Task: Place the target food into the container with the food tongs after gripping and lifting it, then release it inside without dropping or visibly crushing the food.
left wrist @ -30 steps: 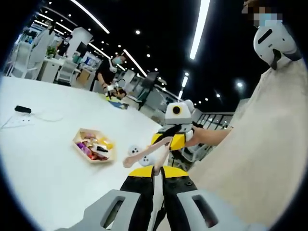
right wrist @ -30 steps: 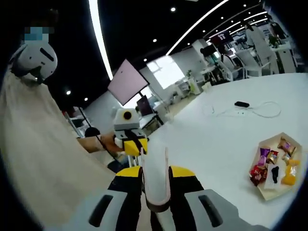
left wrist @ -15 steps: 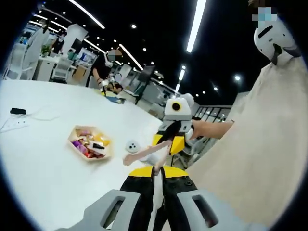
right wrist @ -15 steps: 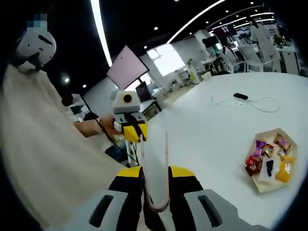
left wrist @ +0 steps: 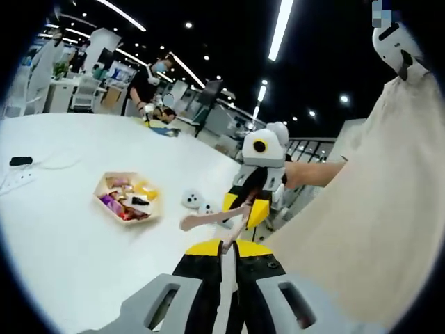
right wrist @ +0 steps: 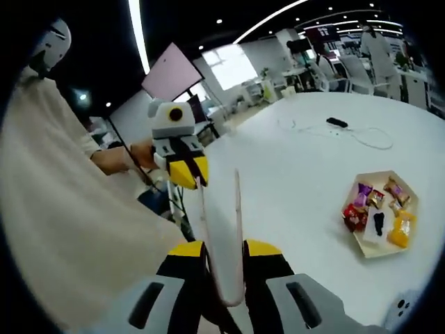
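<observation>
My right gripper (right wrist: 222, 245) is shut on the handle end of pale, translucent food tongs (right wrist: 221, 229), whose two arms stand apart with nothing between them. In the left gripper view the right gripper (left wrist: 245, 207) hangs above the table edge, the tongs (left wrist: 208, 219) reaching left over the white table. A hexagonal paper tray (right wrist: 368, 249) of wrapped sweets lies on the table to the right of the tong tips, and apart from them. The same tray (left wrist: 104, 186) lies left of centre in the left gripper view. My left gripper (left wrist: 224, 245) has its jaws together; it appears again as the left gripper (right wrist: 186, 174) held beside the table.
The round white table (left wrist: 62, 257) carries a black device with a white cable (right wrist: 348, 129) far off. Two small white objects (left wrist: 197, 203) lie near the tray. A beige sleeve (left wrist: 361, 209) flanks both grippers. People stand at desks (left wrist: 149, 83) in the background.
Both views have shifted. The right gripper has tipped the tongs lower toward the table, and the tray sits nearer the middle of the right gripper view. No jaws have opened.
</observation>
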Tool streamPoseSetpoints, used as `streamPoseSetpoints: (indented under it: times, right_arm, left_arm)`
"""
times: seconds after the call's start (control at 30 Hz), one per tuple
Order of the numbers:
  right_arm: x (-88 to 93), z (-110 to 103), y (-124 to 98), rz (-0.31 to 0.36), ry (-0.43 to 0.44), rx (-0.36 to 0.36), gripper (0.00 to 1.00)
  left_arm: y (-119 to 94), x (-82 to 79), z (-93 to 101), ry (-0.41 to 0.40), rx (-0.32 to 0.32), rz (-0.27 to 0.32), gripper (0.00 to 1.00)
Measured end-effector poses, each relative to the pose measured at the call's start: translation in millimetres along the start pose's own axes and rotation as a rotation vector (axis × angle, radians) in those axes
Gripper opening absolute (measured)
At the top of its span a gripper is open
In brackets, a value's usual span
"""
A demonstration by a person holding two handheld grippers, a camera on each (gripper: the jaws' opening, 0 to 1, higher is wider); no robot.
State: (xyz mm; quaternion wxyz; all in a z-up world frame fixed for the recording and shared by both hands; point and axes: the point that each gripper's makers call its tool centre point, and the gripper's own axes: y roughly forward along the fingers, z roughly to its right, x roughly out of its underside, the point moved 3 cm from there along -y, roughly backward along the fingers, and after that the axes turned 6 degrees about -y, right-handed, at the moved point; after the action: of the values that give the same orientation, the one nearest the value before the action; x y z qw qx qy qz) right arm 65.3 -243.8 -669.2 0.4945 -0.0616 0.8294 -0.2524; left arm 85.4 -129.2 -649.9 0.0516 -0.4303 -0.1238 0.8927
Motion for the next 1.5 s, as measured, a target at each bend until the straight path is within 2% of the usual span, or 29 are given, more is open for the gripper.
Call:
streamPoseSetpoints:
  times: [0.2,0.33,0.63,0.87,0.97,1.07,1.2,1.43,1.5]
  right_arm:
    - [15.3,4,3,-0.034,0.015,0.024,0.21]
    - [22.9,10,5,-0.043,0.03,0.033,0.21]
    - [36.8,16,11,-0.111,-0.016,0.045,0.21]
    - [54.9,24,16,-0.175,-0.032,0.08,0.21]
    - [57.9,27,16,-0.179,-0.017,0.093,0.21]
    - [54.6,31,14,-0.175,-0.015,0.118,0.21]
    - [54.7,33,16,-0.191,-0.031,0.126,0.21]
    - [64.0,37,19,-0.246,-0.058,0.152,0.21]
    - [69.3,40,21,-0.281,-0.073,0.17,0.21]
  left_arm:
    - [10,11.3,-2.5,-0.001,-0.015,-0.039,0.04]
    - [13,16.0,-7.5,-0.002,-0.048,-0.058,0.04]
    - [22,26.9,-12.1,-0.015,-0.079,-0.095,0.05]
    - [33,33.8,-18.1,-0.033,-0.091,-0.104,0.06]
    - [36,33.8,-20.5,-0.034,-0.097,-0.104,0.07]
    - [36,31.1,-23.3,0.004,-0.131,-0.1,0.07]
    - [38,37.4,-29.9,0.002,-0.14,-0.124,0.07]
    - [45,48.5,-36.2,0.024,-0.162,-0.164,0.08]
    - [49,51.4,-38.5,0.023,-0.17,-0.17,0.08]
